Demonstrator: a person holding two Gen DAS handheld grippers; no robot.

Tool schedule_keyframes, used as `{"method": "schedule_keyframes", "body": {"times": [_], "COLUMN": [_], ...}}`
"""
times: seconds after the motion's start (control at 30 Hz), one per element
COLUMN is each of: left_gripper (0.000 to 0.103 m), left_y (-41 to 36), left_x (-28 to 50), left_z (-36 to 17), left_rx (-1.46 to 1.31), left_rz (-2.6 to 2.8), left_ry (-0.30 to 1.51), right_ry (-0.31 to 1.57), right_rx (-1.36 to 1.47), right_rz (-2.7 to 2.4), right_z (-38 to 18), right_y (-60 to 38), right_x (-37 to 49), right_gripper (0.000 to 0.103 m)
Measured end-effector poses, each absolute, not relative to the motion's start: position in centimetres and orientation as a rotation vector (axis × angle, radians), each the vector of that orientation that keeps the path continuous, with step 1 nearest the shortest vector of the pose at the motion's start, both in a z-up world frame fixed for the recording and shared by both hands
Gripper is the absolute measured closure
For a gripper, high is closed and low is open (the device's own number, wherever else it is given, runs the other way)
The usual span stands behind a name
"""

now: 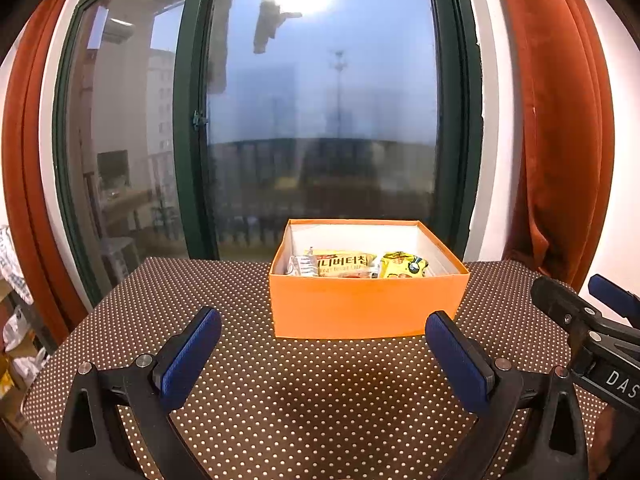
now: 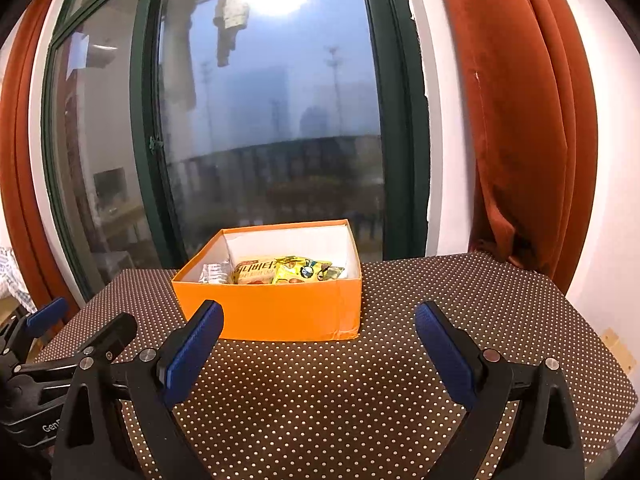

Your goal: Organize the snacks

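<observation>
Tabletop (image 1: 224, 280) open around orange box (image 1: 360, 308) (packets seemingly fill it).

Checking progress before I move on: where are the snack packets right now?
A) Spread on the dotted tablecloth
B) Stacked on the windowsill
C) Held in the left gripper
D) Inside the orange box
D: the snack packets lie inside the open orange box, the dotted tablecloth around it shows none, and both the left gripper and right gripper are open and hold nothing.

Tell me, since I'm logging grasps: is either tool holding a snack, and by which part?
Nothing is held. The left tool and right tool are both open and empty; the snacks lie in the orange box.
</observation>
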State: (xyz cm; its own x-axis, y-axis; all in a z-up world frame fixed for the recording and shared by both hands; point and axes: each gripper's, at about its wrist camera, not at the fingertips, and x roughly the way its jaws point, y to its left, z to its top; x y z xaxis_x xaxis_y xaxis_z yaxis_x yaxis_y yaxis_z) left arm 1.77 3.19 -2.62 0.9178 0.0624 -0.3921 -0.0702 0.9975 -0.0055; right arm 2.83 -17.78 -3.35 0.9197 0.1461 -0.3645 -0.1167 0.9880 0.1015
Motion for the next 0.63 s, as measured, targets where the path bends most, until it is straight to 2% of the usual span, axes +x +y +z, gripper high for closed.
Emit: {"method": "schedule_keyframes", "body": {"times": [0.63], "left_gripper": [0.0], "left_y": [2.44], "left_x": [1.57], "left_z": [-2.72], "left_rx": [-0.023], "left_rz": [0.062], "left_ry": [0.399], "right_ry": [0.385], "right_rx": [0.078], "right_rz": [0.124], "right_z": [-3.44], "right_y": [-17.71], "right_x": [2.27], "right_gripper": [0.005]}}
